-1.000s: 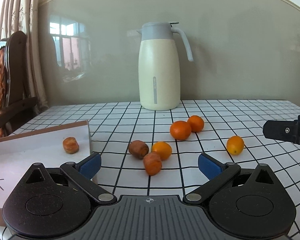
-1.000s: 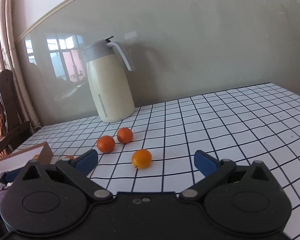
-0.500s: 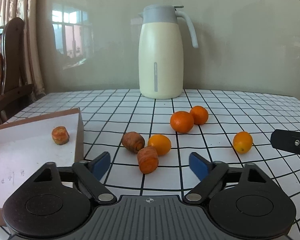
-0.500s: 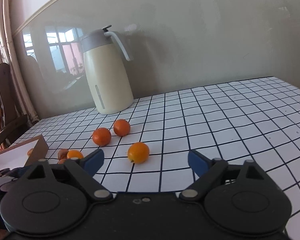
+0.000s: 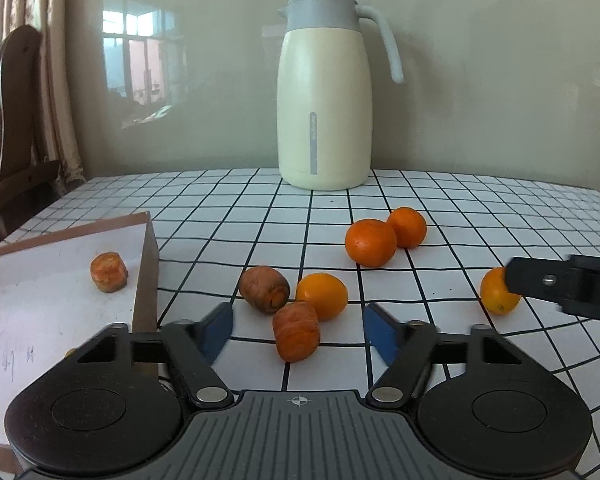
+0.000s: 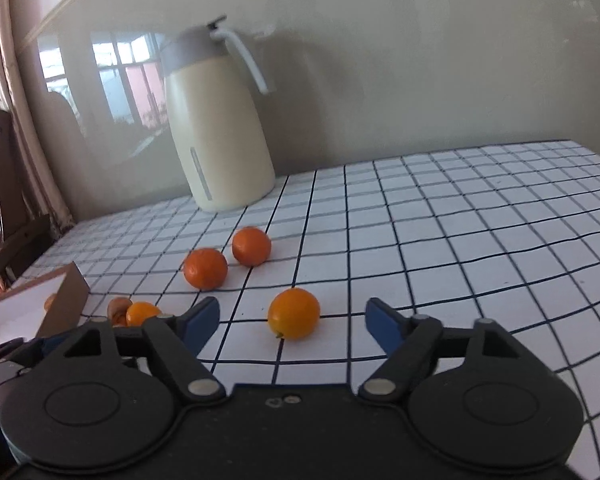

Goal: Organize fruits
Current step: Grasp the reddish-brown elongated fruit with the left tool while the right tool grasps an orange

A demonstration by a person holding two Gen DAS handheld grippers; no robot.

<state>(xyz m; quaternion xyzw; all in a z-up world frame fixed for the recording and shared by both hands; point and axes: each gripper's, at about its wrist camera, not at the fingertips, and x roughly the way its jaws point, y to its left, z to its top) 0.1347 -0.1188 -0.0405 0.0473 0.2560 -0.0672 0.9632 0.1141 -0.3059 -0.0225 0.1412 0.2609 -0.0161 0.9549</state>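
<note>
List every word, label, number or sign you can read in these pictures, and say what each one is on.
Nothing here can be read for certain.
Thermos jug: a grey vertical strip with tiny print at its top, too small to read.
White tray: faint handwritten pen marks near its front left, not legible.
Left gripper: a small crosshair sign on its body, no text.
Right gripper: no readable marking.

Background items, tabletop scene.
Cream thermos jug with grey lid (image 5: pixel 324 96) upright on black-grid white tablecloth (image 5: pixel 480 208); dark wooden chair (image 5: pixel 16 120) by beige curtain (image 5: pixel 56 80).
</note>
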